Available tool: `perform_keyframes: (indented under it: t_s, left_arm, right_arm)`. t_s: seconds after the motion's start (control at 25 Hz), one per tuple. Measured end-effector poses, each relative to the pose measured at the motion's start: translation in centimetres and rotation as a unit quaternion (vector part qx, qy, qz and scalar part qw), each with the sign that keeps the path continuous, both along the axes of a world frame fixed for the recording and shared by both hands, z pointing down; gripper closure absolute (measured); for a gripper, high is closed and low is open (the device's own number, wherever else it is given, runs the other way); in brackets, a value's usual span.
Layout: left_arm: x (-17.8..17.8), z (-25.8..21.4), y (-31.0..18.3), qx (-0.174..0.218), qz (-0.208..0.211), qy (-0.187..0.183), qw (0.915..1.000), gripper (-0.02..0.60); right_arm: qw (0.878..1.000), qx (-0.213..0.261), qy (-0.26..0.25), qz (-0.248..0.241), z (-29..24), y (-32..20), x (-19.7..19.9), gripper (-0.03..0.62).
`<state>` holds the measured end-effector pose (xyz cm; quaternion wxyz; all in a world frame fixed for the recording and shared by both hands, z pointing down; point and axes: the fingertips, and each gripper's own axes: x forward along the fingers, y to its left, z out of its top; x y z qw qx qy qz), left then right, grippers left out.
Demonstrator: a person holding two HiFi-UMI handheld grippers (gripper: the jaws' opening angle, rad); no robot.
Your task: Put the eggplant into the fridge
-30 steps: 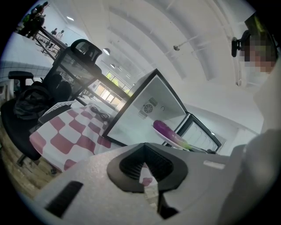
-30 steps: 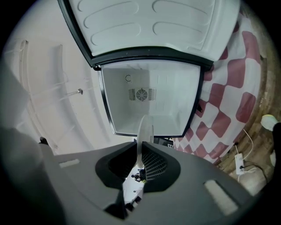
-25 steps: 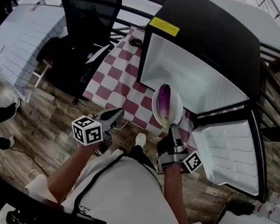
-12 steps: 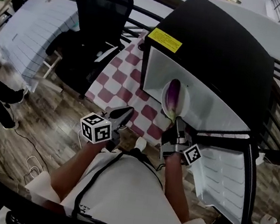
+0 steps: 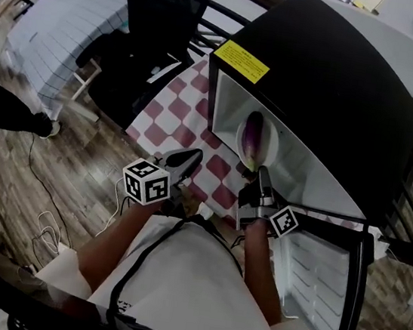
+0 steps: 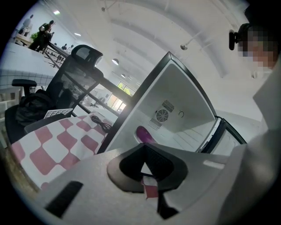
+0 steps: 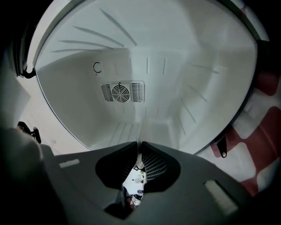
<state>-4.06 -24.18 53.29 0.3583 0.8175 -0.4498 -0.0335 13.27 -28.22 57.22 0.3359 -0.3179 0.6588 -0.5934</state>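
Observation:
A purple eggplant point(image 5: 253, 135) lies on a white plate point(image 5: 271, 144), and my right gripper point(image 5: 260, 174) is shut on the plate's near rim. The plate hangs inside the mouth of the black fridge point(image 5: 333, 79), over its white interior point(image 5: 298, 162). In the right gripper view only the plate's thin edge point(image 7: 139, 151) shows between the pads of the right gripper point(image 7: 139, 147), with the fridge's back wall and fan point(image 7: 121, 92) ahead. My left gripper point(image 5: 191, 157) is shut and empty, left of the fridge over the checked cloth. The left gripper view shows the eggplant point(image 6: 145, 134) past the left gripper point(image 6: 143, 148).
The fridge stands on a table with a red-and-white checked cloth point(image 5: 180, 107). Its door point(image 5: 326, 292) hangs open at the lower right. A black office chair point(image 5: 156, 8) stands behind the table. A black cable point(image 6: 100, 123) lies on the cloth. A person's legs point(image 5: 8, 113) show at the left.
The right gripper has carried the plate with the eggplant forward, from in front of the fridge into its opening. The left gripper has also moved forward toward the fridge's left edge.

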Motion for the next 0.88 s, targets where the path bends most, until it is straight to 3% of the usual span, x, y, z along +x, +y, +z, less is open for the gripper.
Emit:
perform_keyframes:
  t_s: [0.4, 0.88]
  left_arm:
    - [-0.6, 1.0, -1.0, -0.011, 0.026, -0.024, 0.9993, 0.577]
    - [-3.6, 0.9, -3.3, -0.016, 0.107, -0.054, 0.9927, 0.577]
  right_arm:
    - [0.999, -0.019, 0.021, 0.018, 3.3, -2.2, -0.8, 0.551]
    - [0.993, -0.038, -0.002, 0.112, 6.6, -4.1, -3.3, 0.553]
